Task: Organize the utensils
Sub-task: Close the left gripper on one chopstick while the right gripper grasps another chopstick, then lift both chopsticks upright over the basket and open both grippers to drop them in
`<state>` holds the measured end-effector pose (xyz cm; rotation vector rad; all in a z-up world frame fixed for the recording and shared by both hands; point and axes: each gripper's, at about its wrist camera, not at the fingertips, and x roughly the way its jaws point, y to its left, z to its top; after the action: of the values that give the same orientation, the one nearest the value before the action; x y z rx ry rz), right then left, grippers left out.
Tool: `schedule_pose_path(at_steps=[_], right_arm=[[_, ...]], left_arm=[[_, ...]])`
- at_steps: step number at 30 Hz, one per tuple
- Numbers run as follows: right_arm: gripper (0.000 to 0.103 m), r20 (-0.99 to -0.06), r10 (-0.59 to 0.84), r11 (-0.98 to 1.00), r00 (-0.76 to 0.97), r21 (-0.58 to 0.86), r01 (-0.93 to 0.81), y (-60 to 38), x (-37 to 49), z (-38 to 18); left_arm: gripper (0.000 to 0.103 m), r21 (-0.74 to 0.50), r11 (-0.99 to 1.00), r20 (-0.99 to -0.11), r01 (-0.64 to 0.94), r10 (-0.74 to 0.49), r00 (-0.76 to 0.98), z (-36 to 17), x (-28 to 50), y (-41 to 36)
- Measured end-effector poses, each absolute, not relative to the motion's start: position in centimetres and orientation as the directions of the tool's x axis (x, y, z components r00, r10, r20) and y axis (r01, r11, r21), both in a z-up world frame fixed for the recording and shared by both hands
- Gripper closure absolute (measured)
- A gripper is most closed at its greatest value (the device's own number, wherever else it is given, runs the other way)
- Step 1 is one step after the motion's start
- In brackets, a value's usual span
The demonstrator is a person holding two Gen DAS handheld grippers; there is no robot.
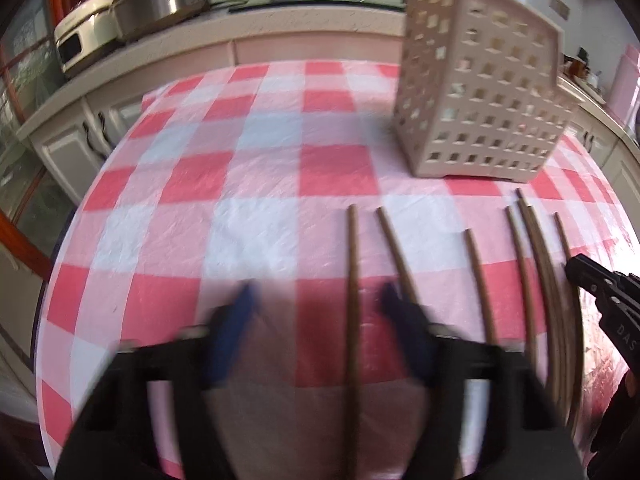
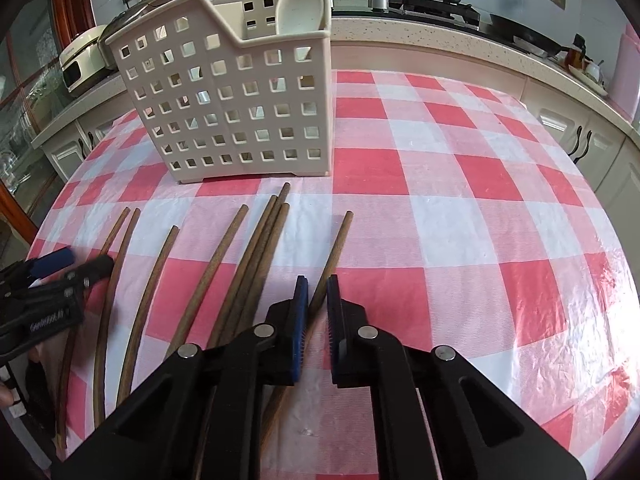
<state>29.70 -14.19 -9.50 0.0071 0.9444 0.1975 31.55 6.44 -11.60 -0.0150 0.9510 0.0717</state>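
Checked cloth (image 2: 440, 184) covers your table, chopsticks fanned in front of the caddy (image 2: 228, 108). Your left gripper (image 1: 316, 308), jaws partly open, straddles the leftmost stick (image 1: 353, 280) without pinching. Your right gripper (image 2: 317, 300) has clamped the rightmost chopstick (image 2: 334, 248); next, lift it into the caddy. Only the right view shows the spoon (image 2: 298, 8) inside.

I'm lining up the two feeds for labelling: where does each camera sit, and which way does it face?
Left wrist: on the left gripper, looking down over the checked tablecloth; a chopstick lies between its open fingers.
Right wrist: on the right gripper, facing the utensil caddy; shut on a single chopstick.
Shared: caddy, chopsticks, tablecloth; each view catches the other gripper at its edge.
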Motion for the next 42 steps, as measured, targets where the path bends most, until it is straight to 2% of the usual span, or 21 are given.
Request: schedule_pose_path(at_steps=[1, 4, 7, 13, 18, 34, 42], right_arm=[[0.098, -0.804, 0.174, 0.982, 0.569, 0.095, -0.166, -14.3, 29.6, -9.5], [0.098, -0.804, 0.180, 0.981, 0.566, 0.101, -0.169, -14.7, 29.4, -9.5], [0.098, -0.806, 0.184, 0.980, 0.563, 0.104, -0.171, -15.0, 29.2, -9.5], [0.098, -0.796, 0.226, 0.973, 0.562, 0.164, -0.160, -16.2, 28.6, -9.4], [0.098, -0.750, 0.261, 0.965, 0.608, 0.196, -0.172, -16.7, 27.4, -7.7], [0.098, -0.585, 0.307, 0.952, 0.751, 0.181, -0.248, -16.2, 23.0, 0.1], [0.098, -0.529, 0.307, 0.952, 0.791, 0.157, -0.264, -16.0, 20.7, 2.6]], left_arm=[[0.071, 0.019, 0.998, -0.813, -0.058, 0.049, 0.580, -11.5, 31.5, 6.2], [0.079, 0.030, 0.999, -0.808, -0.045, 0.051, 0.587, -11.5, 31.4, 5.6], [0.097, 0.040, 0.999, -0.804, -0.024, 0.047, 0.593, -11.5, 31.1, 5.1], [0.097, 0.008, 1.000, -0.798, -0.003, 0.009, 0.602, -11.6, 30.6, 5.1], [0.097, -0.013, 1.000, -0.765, 0.002, -0.011, 0.644, -10.3, 29.5, 5.0], [0.097, -0.075, 0.997, -0.588, -0.006, -0.040, 0.808, -2.7, 23.9, 5.8], [0.097, -0.062, 0.998, -0.496, -0.011, -0.021, 0.868, 0.6, 20.8, 5.6]])
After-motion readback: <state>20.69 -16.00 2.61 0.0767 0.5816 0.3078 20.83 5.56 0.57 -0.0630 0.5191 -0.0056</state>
